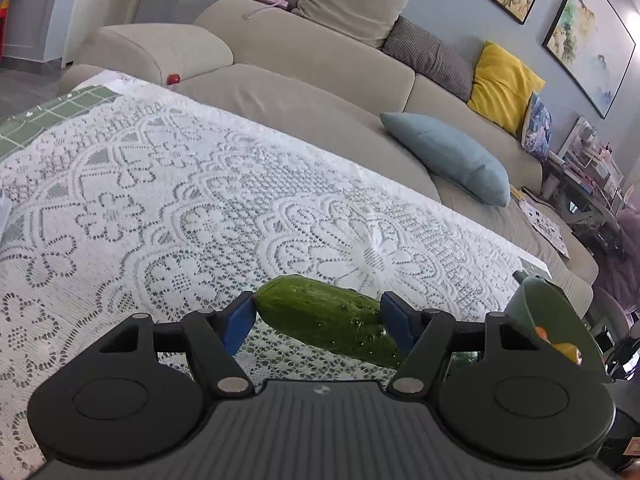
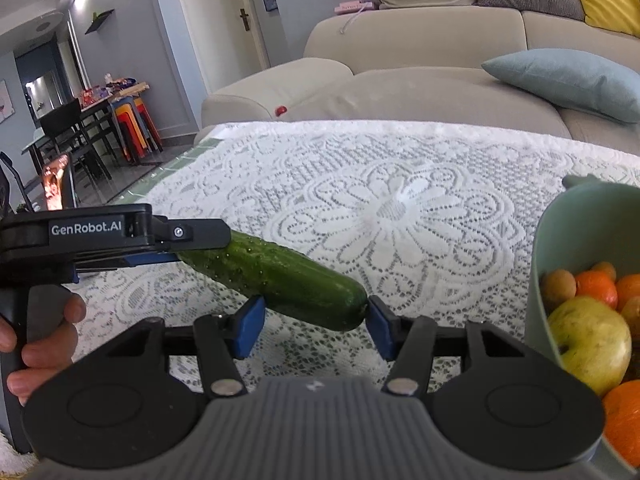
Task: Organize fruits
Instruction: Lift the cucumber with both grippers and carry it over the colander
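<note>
— Why are both your tools on the one cucumber (image 2: 276, 278)?

— Looks like a handover above the bench (image 2: 400, 208). Your left gripper (image 2: 176, 256) has its jaws clamped on the 9 o'clock end; your right gripper (image 2: 314, 330) stands part-open, jaws bracketing the 3 o'clock end, barely touching.

— And the count?

— One cucumber, one green bowl (image 2: 538, 280) at 3 o'clock, with roughly six fruits showing.

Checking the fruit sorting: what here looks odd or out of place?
A cucumber is in play, not a fruit like the apple and oranges in the green bowl. It hangs tilted above the lace tablecloth, with the left gripper at one end and the right gripper at its other tip.
</note>
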`<state>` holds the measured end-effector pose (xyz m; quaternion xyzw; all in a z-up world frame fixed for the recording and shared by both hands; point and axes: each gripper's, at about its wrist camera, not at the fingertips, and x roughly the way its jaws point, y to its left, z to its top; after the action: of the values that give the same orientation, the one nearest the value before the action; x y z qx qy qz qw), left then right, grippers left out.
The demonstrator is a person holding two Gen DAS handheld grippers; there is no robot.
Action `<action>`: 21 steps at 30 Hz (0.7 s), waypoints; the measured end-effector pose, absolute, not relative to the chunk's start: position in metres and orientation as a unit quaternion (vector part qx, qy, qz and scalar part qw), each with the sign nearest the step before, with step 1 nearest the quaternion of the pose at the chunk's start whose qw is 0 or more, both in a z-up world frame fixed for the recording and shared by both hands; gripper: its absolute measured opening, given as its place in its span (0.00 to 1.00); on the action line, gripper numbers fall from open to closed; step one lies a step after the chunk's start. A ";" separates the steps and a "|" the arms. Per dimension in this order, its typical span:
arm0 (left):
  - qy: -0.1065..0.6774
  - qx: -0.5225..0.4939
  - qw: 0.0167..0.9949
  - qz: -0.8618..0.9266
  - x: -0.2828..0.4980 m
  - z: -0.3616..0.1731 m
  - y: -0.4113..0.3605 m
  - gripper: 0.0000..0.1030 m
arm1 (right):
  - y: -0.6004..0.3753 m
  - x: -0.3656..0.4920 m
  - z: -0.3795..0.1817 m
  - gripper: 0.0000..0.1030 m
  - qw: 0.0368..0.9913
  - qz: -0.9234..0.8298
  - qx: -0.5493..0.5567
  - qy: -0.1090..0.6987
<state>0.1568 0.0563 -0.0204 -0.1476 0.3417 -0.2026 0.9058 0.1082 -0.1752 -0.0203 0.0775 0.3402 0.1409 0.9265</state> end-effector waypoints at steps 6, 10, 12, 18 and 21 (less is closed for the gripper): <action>0.331 -0.150 0.910 -0.202 0.151 -0.003 0.051 0.76 | -0.182 0.101 -0.004 0.52 0.933 0.144 0.072 0.321; 0.327 -0.148 0.911 -0.205 0.148 0.008 0.043 0.76 | -0.190 0.096 0.006 0.52 0.936 0.143 0.071 0.314; 0.324 -0.147 0.912 -0.207 0.146 0.012 0.038 0.76 | -0.195 0.094 0.011 0.52 0.937 0.142 0.070 0.310; 0.320 -0.148 0.911 -0.214 0.142 0.023 0.019 0.76 | -0.214 0.086 0.025 0.52 0.941 0.137 0.064 0.302; 0.321 -0.149 0.909 -0.221 0.140 0.029 0.007 0.76 | -0.228 0.082 0.032 0.52 0.942 0.134 0.064 0.300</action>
<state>0.1398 0.0065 0.0285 -0.1491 0.3211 -0.2207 0.9088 0.0825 -0.2284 0.0321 0.0643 0.3005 0.1338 0.9422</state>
